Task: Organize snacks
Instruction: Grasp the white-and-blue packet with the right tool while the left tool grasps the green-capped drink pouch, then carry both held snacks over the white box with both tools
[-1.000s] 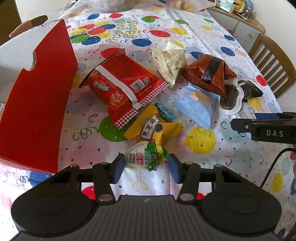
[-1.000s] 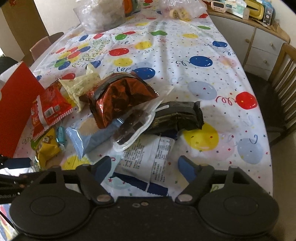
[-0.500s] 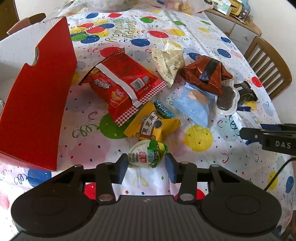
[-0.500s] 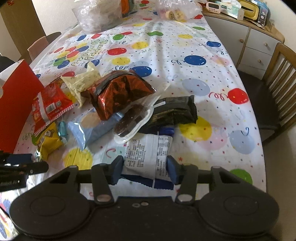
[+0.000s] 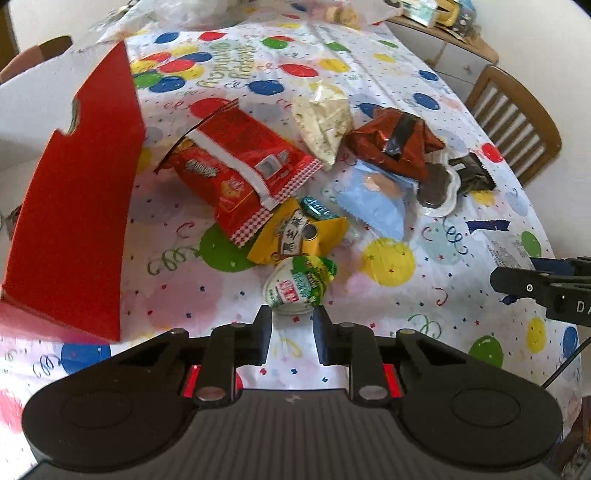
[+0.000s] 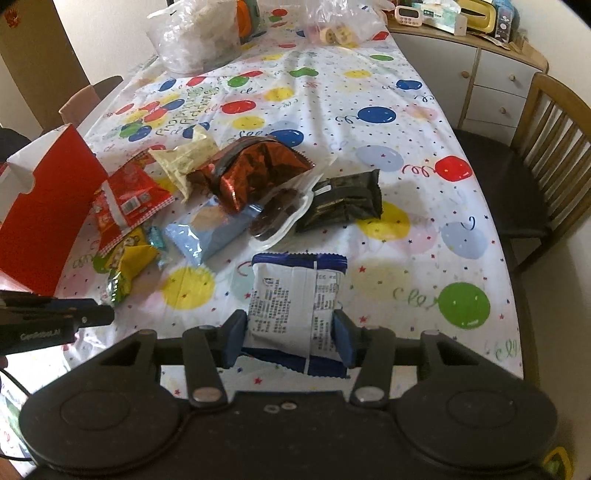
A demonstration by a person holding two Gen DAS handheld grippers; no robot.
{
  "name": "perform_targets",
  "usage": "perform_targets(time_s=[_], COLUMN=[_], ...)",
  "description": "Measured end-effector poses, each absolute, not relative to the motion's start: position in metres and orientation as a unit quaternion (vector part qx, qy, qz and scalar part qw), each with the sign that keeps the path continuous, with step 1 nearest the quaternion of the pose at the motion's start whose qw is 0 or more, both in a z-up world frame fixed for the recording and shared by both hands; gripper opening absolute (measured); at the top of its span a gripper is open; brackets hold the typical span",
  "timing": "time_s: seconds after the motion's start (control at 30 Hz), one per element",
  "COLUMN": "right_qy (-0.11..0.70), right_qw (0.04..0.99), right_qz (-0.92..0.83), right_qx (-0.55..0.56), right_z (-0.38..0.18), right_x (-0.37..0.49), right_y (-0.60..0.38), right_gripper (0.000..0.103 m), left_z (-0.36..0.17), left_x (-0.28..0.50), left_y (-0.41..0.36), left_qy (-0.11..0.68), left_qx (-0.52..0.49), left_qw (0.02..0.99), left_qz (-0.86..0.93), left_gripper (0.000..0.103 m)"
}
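A pile of snack packets lies on the balloon-print tablecloth. My left gripper [image 5: 292, 320] is closed on the near end of a small white and green packet [image 5: 298, 284], lifted slightly off the cloth. My right gripper [image 6: 290, 334] is shut on a white and blue packet [image 6: 293, 302], pinching its sides. A red open box [image 5: 74, 206] stands at the left; it also shows in the right wrist view [image 6: 44, 210]. Further back lie a red bag [image 5: 240, 173], a yellow packet [image 5: 295, 236], a light blue packet [image 5: 373, 203], a brown foil bag [image 6: 255, 170] and a black packet [image 6: 343, 203].
A cream packet [image 5: 321, 122] and a clear tray of chocolates [image 6: 277, 218] lie in the pile. Clear plastic bags [image 6: 199, 33] stand at the table's far end. A wooden chair [image 6: 546, 155] and a cabinet [image 6: 480, 70] are on the right.
Both grippers have closed on their packets. The left gripper has drawn back with the white and green packet; the right gripper has pulled the white and blue packet away from the pile.
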State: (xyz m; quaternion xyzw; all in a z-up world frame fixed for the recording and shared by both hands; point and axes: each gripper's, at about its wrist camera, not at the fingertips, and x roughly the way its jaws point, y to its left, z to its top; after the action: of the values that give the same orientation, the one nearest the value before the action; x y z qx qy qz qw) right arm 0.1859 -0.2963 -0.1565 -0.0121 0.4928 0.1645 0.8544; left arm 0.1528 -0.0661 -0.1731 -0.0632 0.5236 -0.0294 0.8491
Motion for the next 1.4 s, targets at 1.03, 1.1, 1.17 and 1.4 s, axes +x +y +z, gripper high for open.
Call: perform_targets(time_s=[1.03,1.1,1.17,1.4], right_qy=[0.488,0.488,0.488,0.483], right_qw=[0.854,0.854,0.855,0.857], right_qz=[0.179,0.179,0.178,0.176], right_qx=[0.003,0.003,0.002,0.002], right_z=[-0.153,-0.153,-0.151,-0.142], right_x=[0.184,0.184,0.183,0.176], right_y=[-0.305,-0.304,-0.303,-0.299], right_gripper=[0.048,0.048,0.048,0.048], left_z=[-0.183,-0.182,-0.179,-0.161], left_x=[0.167,0.166,0.164,0.152], left_y=[-0.085,-0.083,-0.081,-0.075], left_qy=[0.504,0.504,0.501,0.495], left_qx=[-0.033,-0.045,-0.056,-0.078], left_qw=[0.863,0.862,0.864,0.865], left_qz=[0.007,0.0,-0.005,-0.021], left_gripper=[0.031,0.031,0.031,0.031])
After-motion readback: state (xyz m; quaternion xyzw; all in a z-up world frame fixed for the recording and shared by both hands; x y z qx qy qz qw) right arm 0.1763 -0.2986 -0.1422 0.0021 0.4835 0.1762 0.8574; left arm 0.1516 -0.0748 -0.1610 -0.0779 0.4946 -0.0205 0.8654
